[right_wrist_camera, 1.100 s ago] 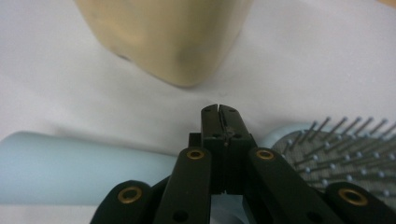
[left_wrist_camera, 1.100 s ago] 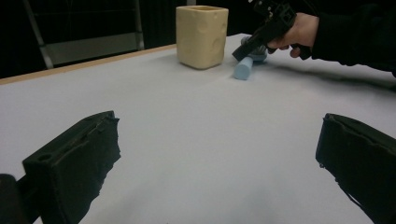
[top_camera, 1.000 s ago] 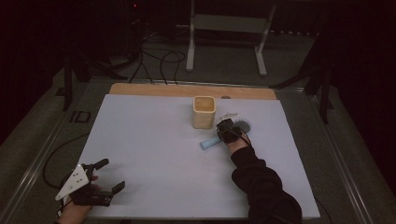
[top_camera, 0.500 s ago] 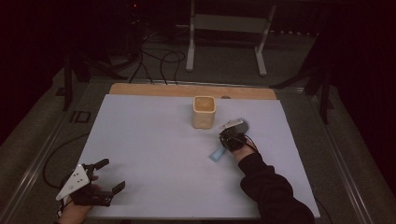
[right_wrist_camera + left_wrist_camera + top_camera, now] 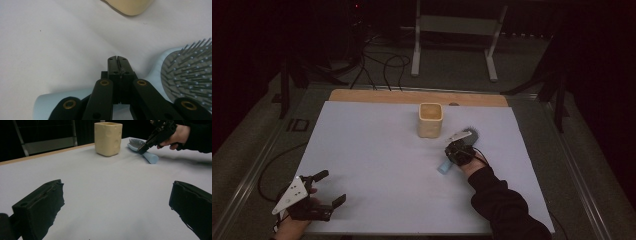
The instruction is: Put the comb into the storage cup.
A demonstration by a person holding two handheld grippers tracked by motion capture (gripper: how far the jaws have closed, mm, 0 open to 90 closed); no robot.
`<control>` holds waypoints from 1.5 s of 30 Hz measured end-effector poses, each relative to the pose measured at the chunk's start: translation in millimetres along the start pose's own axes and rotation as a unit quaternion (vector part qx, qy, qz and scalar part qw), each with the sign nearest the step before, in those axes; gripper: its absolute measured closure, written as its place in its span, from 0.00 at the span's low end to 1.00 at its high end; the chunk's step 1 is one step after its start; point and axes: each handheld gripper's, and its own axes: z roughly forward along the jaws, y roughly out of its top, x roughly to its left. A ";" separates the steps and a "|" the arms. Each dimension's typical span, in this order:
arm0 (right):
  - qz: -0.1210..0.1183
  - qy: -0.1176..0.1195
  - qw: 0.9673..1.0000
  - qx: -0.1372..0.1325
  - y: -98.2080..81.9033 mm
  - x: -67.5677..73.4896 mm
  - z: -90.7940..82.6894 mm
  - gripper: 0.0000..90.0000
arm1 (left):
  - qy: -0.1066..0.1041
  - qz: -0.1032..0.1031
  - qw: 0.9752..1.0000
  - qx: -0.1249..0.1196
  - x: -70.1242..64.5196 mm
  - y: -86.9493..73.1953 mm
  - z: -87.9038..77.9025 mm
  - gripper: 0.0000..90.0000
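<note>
Resting near the front left corner of the white table (image 5: 377, 150), the left gripper (image 5: 330, 187) is keeping its jaws wide apart with nothing between them. A beige cup (image 5: 430, 120) is standing upright in the middle, toward the far edge. Just right of it, the hairbrush (image 5: 143, 149) is lying flat, light blue, bristles facing up, handle pointing toward the person. The right gripper (image 5: 117, 60) is hovering over the handle with its jaws pressed together, grasping nothing. Wide free surface is lying between the two grippers.
</note>
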 end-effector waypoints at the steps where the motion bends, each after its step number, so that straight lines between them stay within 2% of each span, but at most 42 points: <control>1: -0.002 0.001 1.000 0.001 -1.6 -0.2 -1.3 1.00 | 0.000 0.000 1.000 0.000 0.1 -0.1 -0.1 0.00; 5: -0.010 0.000 1.000 0.007 -9.2 0.5 -7.8 1.00 | 0.000 0.001 1.000 0.001 0.0 0.0 0.0 0.00; 16: -0.003 0.006 1.000 0.022 -34.4 -6.4 -23.7 1.00 | -0.001 -0.002 1.000 -0.001 0.1 0.1 0.0 0.00; 29: 0.018 -0.004 0.999 0.035 -64.4 -27.0 -43.9 1.00 | -0.001 0.000 1.000 0.002 0.3 0.0 1.0 0.00; 35: 0.025 -0.011 0.999 0.036 -69.2 -36.7 -50.0 1.00 | -0.001 0.000 1.000 0.003 0.1 0.0 1.2 0.00; 40: 0.016 -0.015 0.999 0.048 -71.1 -40.5 -52.2 1.00 | 0.000 0.000 1.000 0.002 0.1 -0.2 1.3 0.00; 45: 0.017 -0.020 0.998 0.053 -73.6 -45.9 -53.5 1.00 | -0.001 0.000 1.000 0.003 0.1 -0.1 1.3 0.00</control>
